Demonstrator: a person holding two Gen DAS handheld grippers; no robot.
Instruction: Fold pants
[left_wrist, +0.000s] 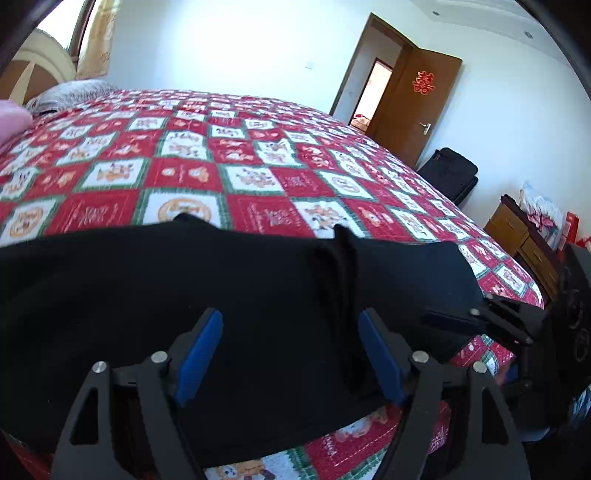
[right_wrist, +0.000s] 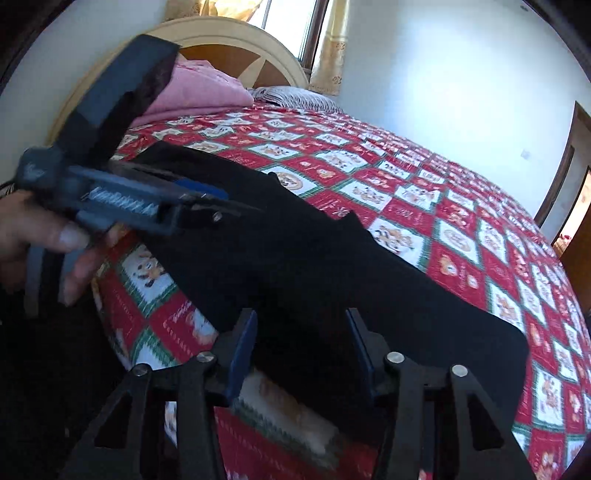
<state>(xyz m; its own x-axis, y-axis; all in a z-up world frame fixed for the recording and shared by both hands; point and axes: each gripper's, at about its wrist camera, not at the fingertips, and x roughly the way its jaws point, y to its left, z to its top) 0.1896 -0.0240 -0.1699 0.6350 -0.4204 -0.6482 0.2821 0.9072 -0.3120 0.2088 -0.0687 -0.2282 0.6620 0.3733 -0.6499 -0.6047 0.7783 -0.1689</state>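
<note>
Ahead of both grippers:
Bed (left_wrist: 258, 155): red-and-white checked quilt, spreads beyond the fingers.
Pants (left_wrist: 221, 295): black, lying across the near bed edge, beneath both grippers.
Left hand-held gripper (left_wrist: 290, 354): jaws wide, fabric between them.
Right hand-held gripper (right_wrist: 301, 350): jaws wide, over the pants; not clamped.

Both claws, left claw (left_wrist: 290, 350) and right claw (right_wrist: 301, 350), have black linkages, silver pivot screws, blue pads.

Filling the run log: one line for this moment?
pants: black, on quilt | left tongs: open over pants | right tongs: open over pants
</note>
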